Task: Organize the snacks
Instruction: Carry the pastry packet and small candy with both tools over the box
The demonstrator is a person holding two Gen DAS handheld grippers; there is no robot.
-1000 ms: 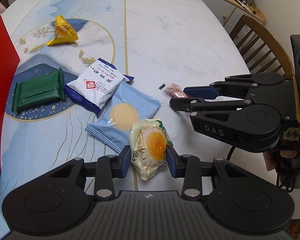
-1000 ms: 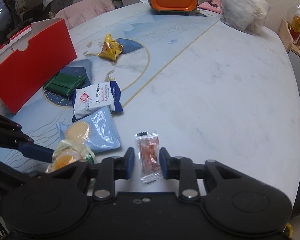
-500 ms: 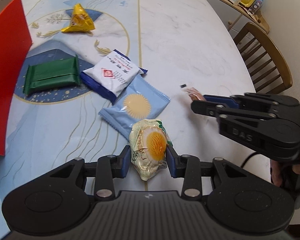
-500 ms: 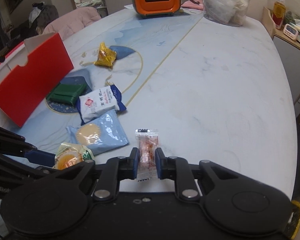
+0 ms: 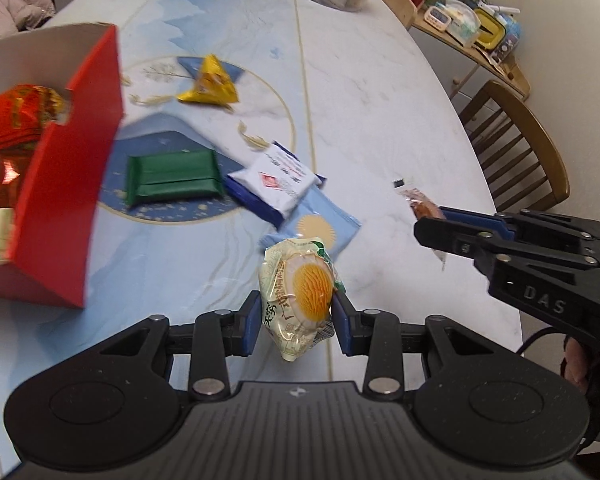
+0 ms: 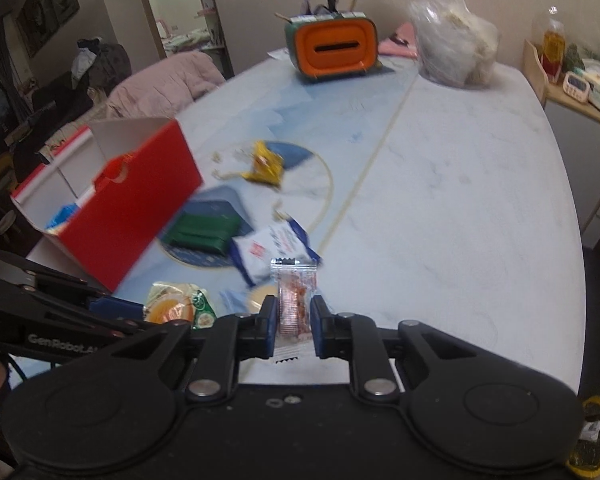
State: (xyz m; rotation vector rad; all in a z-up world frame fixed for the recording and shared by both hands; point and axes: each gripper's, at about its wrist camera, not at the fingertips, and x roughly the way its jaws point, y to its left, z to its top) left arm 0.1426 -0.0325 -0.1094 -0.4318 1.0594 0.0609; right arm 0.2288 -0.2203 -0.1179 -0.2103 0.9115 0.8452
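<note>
Lifted clear of the bench (image 5: 380,92), two snacks are now carried at once: the yellow cake packet (image 5: 300,290) is pinched by the left gripper (image 5: 296,320), fingers partly closed, and the small red sachet (image 6: 294,304) is clamped since a second ago by the right gripper (image 6: 294,330), fingers nearly shut. Delivery seems next. At ten o'clock, the red box (image 5: 60,208) is seen open, already holding red packets (image 5: 16,116).

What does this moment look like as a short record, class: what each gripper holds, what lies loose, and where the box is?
left gripper: shut on egg-yolk pastry packet
right gripper: shut on small clear snack sachet
loose on table: green packet, white-and-blue packet, light blue packet, yellow packet
red box: open, already holding snacks
</note>
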